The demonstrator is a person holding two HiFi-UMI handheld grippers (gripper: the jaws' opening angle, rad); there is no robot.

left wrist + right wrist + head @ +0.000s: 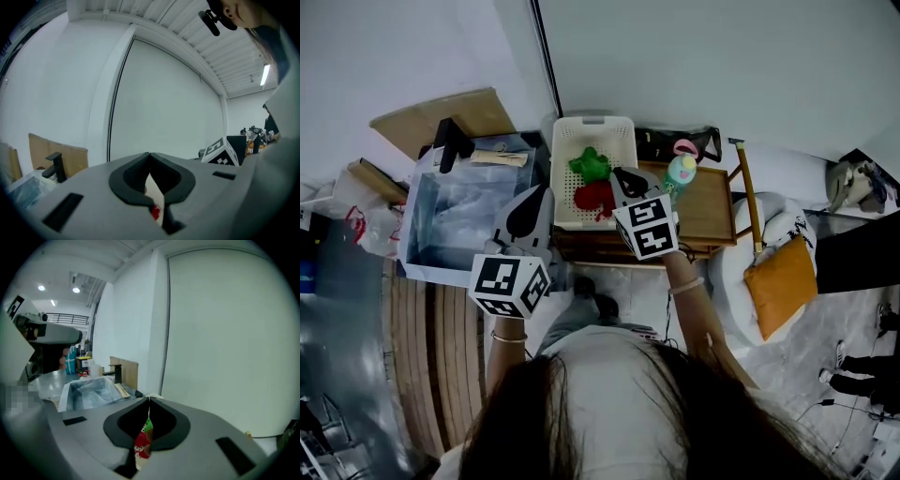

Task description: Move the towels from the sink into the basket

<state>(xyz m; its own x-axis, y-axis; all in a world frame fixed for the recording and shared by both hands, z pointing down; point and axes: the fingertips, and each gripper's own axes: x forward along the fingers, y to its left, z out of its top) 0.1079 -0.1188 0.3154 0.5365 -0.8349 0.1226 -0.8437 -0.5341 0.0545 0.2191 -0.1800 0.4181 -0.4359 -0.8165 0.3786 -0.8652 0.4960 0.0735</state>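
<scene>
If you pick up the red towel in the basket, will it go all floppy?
Probably floppy: the red towel lies crumpled in the basket, so it would likely droop. It looks like soft cloth, so it is probably light and unlikely to roll.

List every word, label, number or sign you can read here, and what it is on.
No words or numbers can be read.
Left marker cube, right marker cube: black-and-white square patterns, no letters.
Bottles on the far counter: labels too small to read.
</scene>
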